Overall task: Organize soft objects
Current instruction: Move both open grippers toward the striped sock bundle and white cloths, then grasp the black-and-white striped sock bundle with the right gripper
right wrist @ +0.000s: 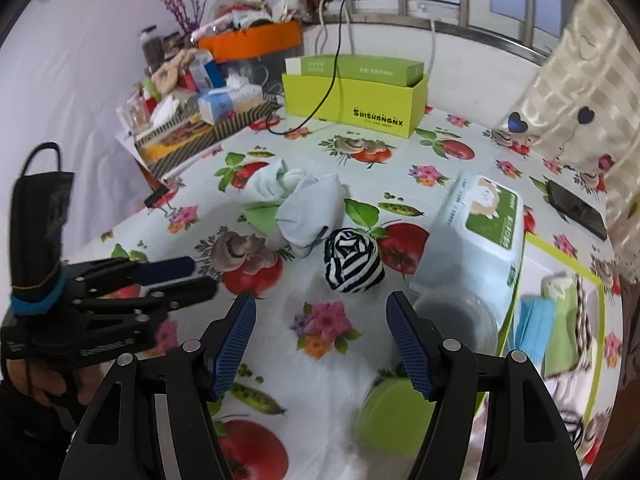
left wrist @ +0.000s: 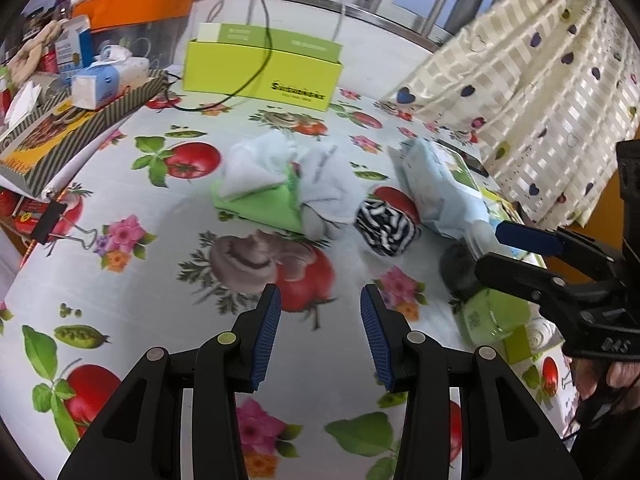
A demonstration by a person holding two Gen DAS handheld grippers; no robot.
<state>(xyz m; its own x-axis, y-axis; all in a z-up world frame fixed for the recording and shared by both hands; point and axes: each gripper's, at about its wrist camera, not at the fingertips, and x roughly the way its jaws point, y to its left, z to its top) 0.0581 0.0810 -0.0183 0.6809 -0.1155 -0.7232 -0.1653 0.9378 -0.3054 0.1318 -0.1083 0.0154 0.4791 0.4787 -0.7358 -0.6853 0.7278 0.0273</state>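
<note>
A black-and-white striped sock ball [left wrist: 385, 229] [right wrist: 353, 261] lies mid-table on the fruit-print cloth. Behind it lies a pile of white cloths [left wrist: 320, 178] [right wrist: 308, 210] with a green cloth [left wrist: 266, 204] [right wrist: 260, 213]. A pale blue tissue pack [left wrist: 440, 184] [right wrist: 478, 236] lies to the right, leaning on a green-rimmed box [right wrist: 560, 258] that holds folded cloths [right wrist: 534, 330]. My left gripper [left wrist: 320, 340] is open and empty, short of the pile; it also shows in the right wrist view [right wrist: 180, 278]. My right gripper [right wrist: 322, 344] is open and empty just before the sock ball; it also shows in the left wrist view [left wrist: 490, 246].
A lime box [left wrist: 262, 70] [right wrist: 356, 104] with a black cable stands at the back. Cluttered boxes and an orange tub [left wrist: 132, 6] [right wrist: 250, 40] crowd the back left. A curtain [left wrist: 540, 92] hangs right. A phone [right wrist: 576, 208], a green lid [right wrist: 390, 416] and a clear jar [right wrist: 456, 320] lie right.
</note>
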